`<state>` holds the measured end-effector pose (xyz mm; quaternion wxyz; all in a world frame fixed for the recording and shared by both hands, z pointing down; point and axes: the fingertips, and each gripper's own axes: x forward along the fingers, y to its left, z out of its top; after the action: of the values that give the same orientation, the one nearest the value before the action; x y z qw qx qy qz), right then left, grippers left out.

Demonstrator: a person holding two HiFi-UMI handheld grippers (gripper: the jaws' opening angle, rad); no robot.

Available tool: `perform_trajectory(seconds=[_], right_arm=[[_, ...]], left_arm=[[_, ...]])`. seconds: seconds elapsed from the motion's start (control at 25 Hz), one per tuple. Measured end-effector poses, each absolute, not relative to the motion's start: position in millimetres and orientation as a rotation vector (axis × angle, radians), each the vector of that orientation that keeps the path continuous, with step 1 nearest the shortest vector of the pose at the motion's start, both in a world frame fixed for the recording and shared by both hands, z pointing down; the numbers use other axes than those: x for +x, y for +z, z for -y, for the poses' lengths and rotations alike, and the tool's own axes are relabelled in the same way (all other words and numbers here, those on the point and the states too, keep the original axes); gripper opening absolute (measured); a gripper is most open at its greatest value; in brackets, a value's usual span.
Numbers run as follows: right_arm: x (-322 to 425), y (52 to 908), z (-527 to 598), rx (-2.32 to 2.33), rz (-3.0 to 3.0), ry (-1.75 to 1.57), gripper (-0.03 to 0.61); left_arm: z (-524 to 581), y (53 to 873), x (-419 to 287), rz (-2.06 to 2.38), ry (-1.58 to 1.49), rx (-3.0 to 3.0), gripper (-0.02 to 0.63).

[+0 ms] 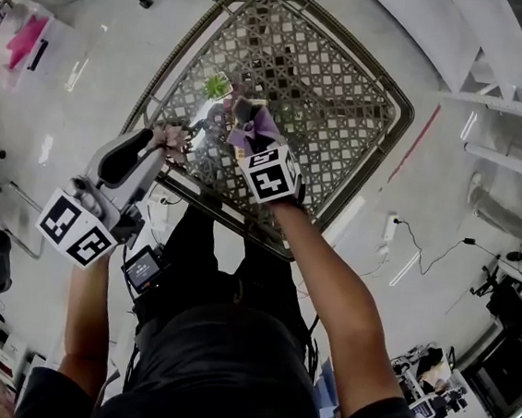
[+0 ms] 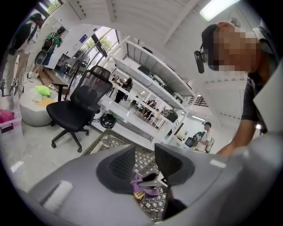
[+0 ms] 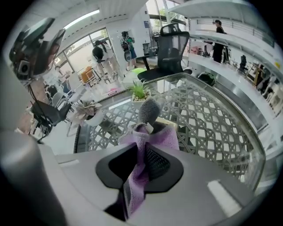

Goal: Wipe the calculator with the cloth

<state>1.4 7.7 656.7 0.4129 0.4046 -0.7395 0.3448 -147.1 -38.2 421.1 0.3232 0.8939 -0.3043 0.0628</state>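
Right gripper [image 3: 141, 153] jaws clamped on purple cloth [image 3: 164, 137], held down for wiping on what looks like the dark calculator [image 1: 245, 111] by the glass table [image 1: 347, 92] near edge, left gripper [image 2: 146, 164] jaws apart, empty, probably waiting to steady it.

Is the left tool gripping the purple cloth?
No, the right tool pinches the cloth; the left tool stands open and empty.

Glossy pale floor [image 2: 31, 141]; black office chair [image 2: 77, 110]; white shelving [image 2: 146, 95]; ceiling light strip [image 2: 216, 8].
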Motion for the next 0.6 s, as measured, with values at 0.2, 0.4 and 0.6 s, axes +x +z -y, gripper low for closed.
perform_trajectory(seconds=[0.2,0.4,0.6], right_arm=[[-10.2,662.2,-16.7,0.898,1.878,0.695,0.046],[-27.6,666.3,-31.6,0.746,1.893,0.497,0.046],[-41.4,667.3,-41.2,0.645,1.904,0.354,0.046]], left_arm=[[35.3,439.5,-139.5,0.793,0.232,2.314,0.192],[31.0,449.8,-122.5,0.745,0.235,2.289,0.192],[31.9,453.1,-112.9,0.721,0.233,2.282,0.190]])
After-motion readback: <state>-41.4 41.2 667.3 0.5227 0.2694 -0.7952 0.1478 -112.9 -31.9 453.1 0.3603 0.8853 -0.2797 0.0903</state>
